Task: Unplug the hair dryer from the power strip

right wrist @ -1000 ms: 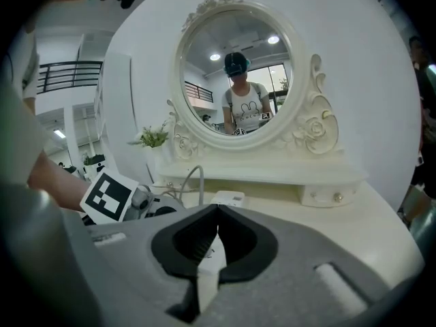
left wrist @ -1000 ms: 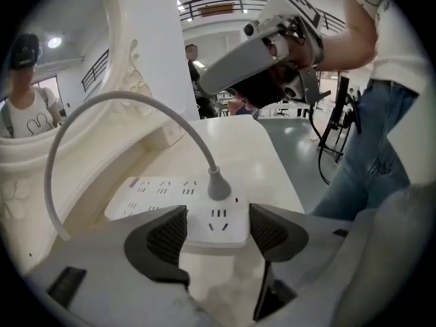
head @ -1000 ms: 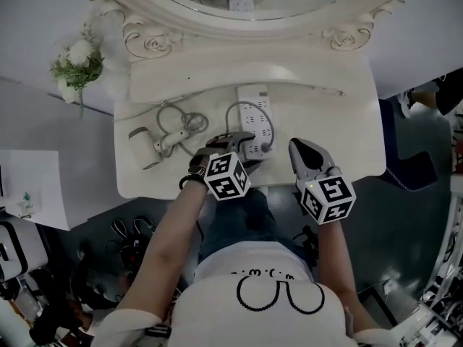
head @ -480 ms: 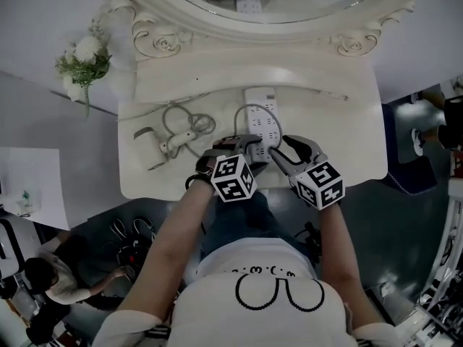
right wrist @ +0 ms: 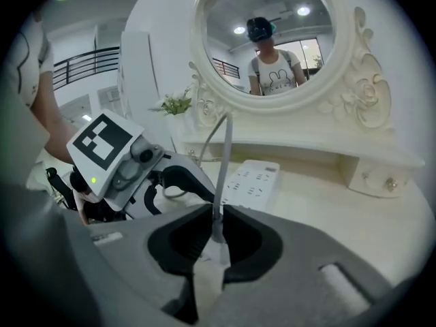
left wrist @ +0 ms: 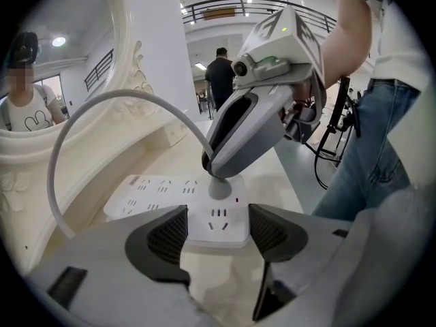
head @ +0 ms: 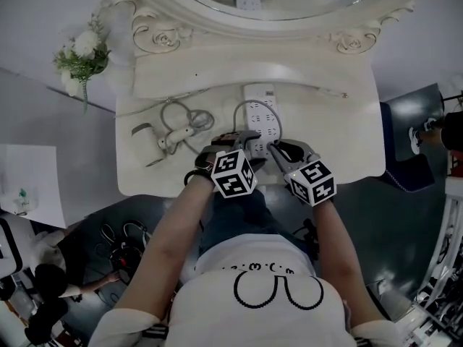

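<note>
A white power strip (head: pixel 262 110) lies on the cream dressing table (head: pixel 333 136). The hair dryer (head: pixel 165 142) lies to its left, and its grey cord (head: pixel 239 110) loops to a grey plug (left wrist: pixel 219 187) seated in the strip's near end. My left gripper (head: pixel 242 142) is shut on the near end of the strip (left wrist: pixel 170 193), a pad against each side. My right gripper (right wrist: pixel 216 234) has just been closing, and its pads now pinch the plug's neck where the cord leaves it. In the left gripper view the right gripper (left wrist: pixel 214 169) sits directly over the plug.
An oval mirror (head: pixel 260 6) in an ornate frame stands at the back of the table. A bunch of white flowers (head: pixel 81 56) hangs off the table's left. A small drawer with a knob (right wrist: pixel 381 179) sits under the shelf. A person crouches on the floor at lower left (head: pixel 51 302).
My right gripper has moved left and down from the table's front edge onto the plug, and its jaws have narrowed around it. The left gripper has stayed on the strip.
</note>
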